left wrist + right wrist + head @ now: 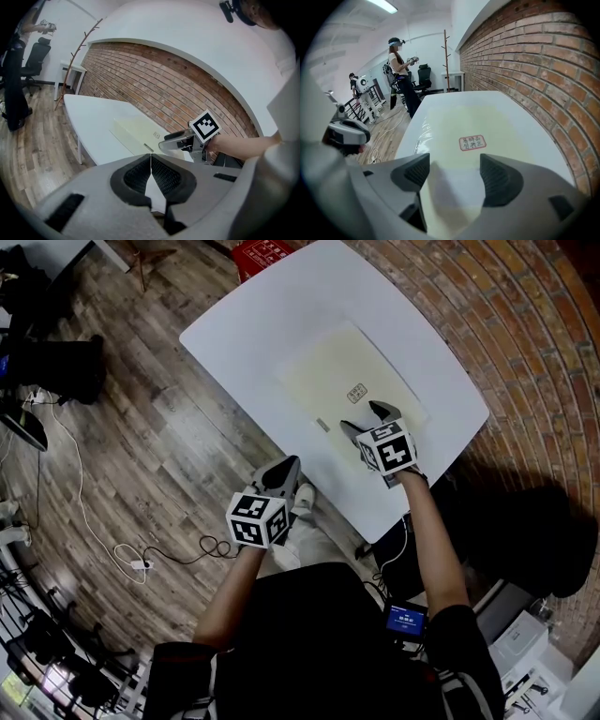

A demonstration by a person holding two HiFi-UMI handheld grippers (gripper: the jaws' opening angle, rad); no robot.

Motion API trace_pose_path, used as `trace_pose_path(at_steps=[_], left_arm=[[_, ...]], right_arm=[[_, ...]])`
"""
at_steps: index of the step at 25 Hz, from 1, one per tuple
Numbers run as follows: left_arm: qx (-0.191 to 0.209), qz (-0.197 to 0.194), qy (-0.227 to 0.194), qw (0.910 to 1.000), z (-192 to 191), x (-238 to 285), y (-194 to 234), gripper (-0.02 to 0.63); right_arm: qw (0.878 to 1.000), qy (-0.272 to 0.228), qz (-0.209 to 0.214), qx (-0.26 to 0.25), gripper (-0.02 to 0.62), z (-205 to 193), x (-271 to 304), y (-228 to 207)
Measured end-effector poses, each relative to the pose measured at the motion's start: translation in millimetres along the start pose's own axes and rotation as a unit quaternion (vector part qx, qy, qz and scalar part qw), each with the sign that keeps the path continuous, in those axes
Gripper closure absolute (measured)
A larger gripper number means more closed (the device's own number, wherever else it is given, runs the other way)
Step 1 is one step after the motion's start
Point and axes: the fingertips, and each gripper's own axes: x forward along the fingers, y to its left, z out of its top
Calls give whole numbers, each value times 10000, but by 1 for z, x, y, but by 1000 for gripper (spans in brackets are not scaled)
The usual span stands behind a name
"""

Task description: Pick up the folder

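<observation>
The pale yellow, flat rectangular folder [342, 371] is lying on the white rounded tabletop [248, 329], toward its right side. A small red-bordered label [356, 393] is facing up toward the folder's near end. The right gripper [367, 418] is hovering over the folder's near edge and pointing steeply down. Its jaws are standing wide apart, the folder's surface is showing between them, and the pads are pressing on nothing. Whether the tips are touching the folder cannot be told. The left gripper [286, 470] is hanging just off the table's near left edge, over the brown wooden plank floor [122, 427]. Its jaws are pressing together with nothing caught between them. A red brick wall [534, 56] is running along the table's right side.
</observation>
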Motion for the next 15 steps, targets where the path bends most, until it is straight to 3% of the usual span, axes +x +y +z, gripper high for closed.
trace_pose_path(at_steps=[15], left_arm=[[-316, -10, -114, 9994, -10, -4, 1, 586]], right_arm=[[10000, -3, 36, 25, 293, -7, 6, 2]])
